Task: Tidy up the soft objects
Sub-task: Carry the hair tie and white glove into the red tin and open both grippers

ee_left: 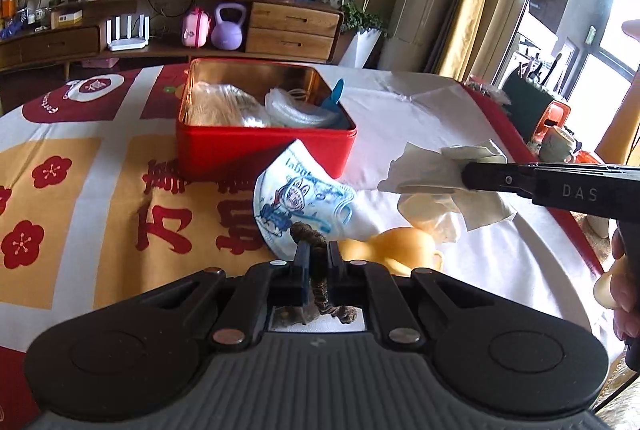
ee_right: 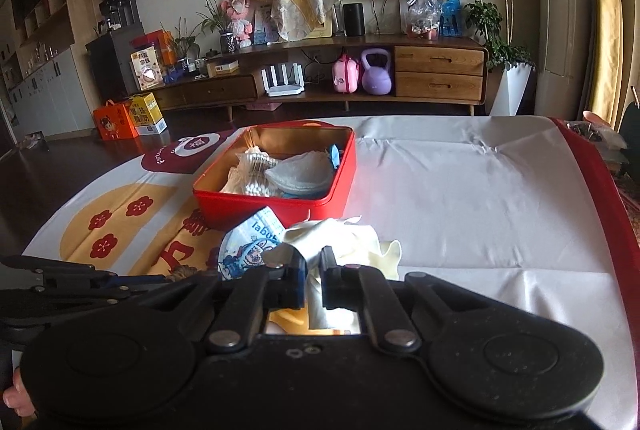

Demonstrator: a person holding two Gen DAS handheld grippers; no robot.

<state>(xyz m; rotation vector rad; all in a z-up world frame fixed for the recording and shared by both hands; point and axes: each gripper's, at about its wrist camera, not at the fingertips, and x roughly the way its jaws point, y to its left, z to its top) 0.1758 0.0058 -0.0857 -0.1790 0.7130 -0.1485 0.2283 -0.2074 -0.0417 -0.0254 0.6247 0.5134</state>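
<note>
Just before the red tin (ee_left: 264, 154) on the patterned tablecloth (ee_left: 72, 166): left gripper (ee_left: 318, 250) clamped on a brown twisted cord (ee_left: 308, 234), right gripper (ee_right: 314, 262) clamped on white crumpled tissue (ee_right: 340, 234), printed face mask (ee_left: 296, 198) lying between them

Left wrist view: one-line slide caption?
Left gripper shut on brown fuzzy cord, right gripper lifting white tissue beside red tin.
</note>
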